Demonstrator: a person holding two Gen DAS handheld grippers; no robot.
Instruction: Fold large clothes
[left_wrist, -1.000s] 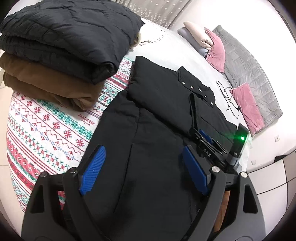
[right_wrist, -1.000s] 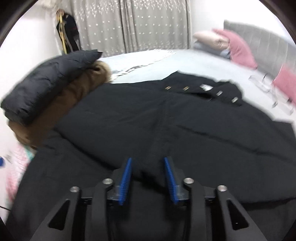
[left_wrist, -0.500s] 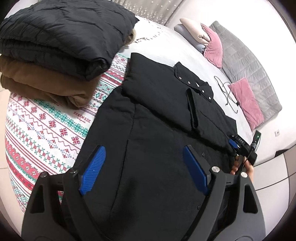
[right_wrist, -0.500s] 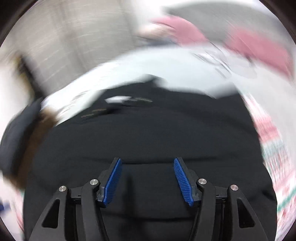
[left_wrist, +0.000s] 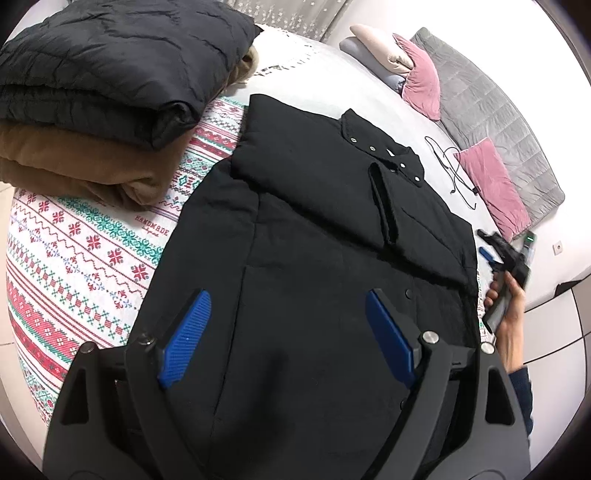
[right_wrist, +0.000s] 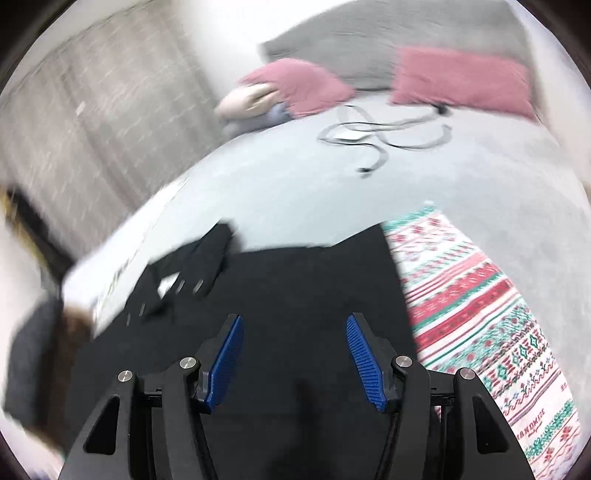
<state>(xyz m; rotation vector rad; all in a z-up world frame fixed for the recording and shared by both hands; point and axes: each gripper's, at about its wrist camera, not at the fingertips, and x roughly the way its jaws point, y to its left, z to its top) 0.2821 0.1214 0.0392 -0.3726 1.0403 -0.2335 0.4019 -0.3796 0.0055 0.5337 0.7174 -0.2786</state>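
A large black jacket (left_wrist: 314, 229) lies spread on the bed, one side folded over its front, collar with snaps at the far end. My left gripper (left_wrist: 284, 325) is open and empty above the jacket's lower part. My right gripper (right_wrist: 293, 354) is open and empty over the jacket's right edge (right_wrist: 295, 280); this view is blurred by motion. In the left wrist view the right gripper (left_wrist: 506, 254) shows in a hand beside the jacket's right edge.
A folded black quilted coat (left_wrist: 110, 66) sits on a folded brown garment (left_wrist: 81, 162) at the left. A patterned blanket (left_wrist: 74, 243) covers the bed's near part. Pink pillows (left_wrist: 495, 184), a grey headboard (left_wrist: 491, 107) and a cable (left_wrist: 450, 166) lie beyond.
My right gripper opened, let go of the jacket's folded part and swung to the jacket's right edge. My left gripper stayed open and barely shifted.
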